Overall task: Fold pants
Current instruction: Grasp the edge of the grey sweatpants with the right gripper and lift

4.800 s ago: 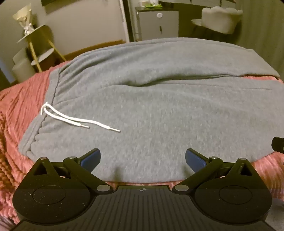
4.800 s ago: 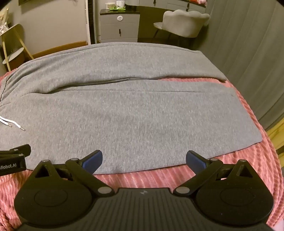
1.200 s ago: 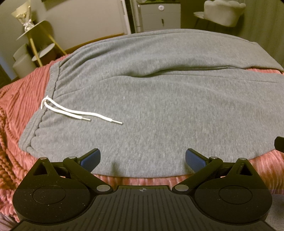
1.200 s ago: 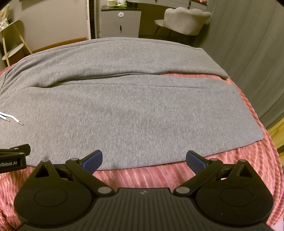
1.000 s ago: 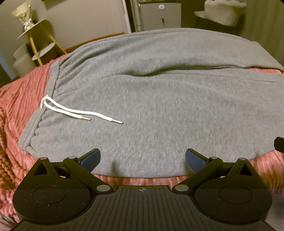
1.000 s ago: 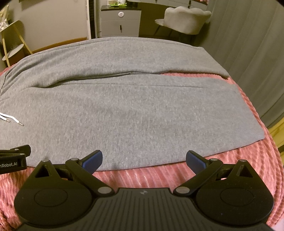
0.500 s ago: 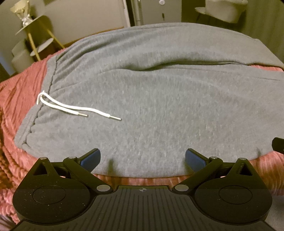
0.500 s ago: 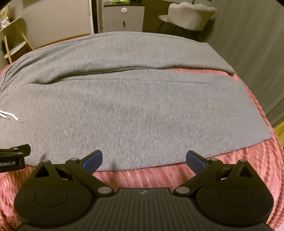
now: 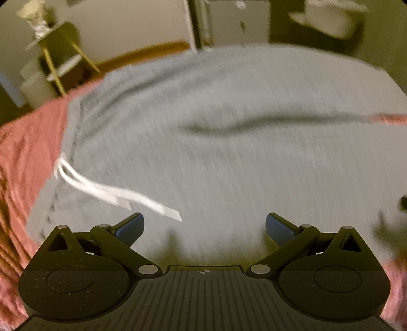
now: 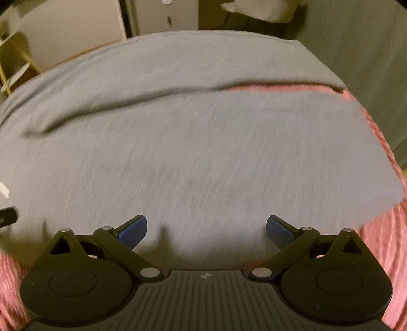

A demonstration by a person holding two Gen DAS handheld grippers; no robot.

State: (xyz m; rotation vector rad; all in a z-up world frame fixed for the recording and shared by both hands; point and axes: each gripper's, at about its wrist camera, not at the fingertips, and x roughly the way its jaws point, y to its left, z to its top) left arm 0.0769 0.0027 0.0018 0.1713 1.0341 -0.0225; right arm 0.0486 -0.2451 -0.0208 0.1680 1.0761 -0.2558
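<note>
One pants (image 9: 229, 165); two legs; one drawstring (image 9: 106, 191)

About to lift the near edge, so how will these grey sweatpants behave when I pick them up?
The grey sweatpants look soft and thick, so they will probably droop from each grip. The loose white drawstring may dangle. On the ribbed pink bedspread they will likely drag, not slide.

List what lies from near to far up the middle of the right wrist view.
Right gripper, wide open → near leg of the grey sweatpants → strip of pink ribbed bedspread → far leg → grey drawer cabinet.
</note>
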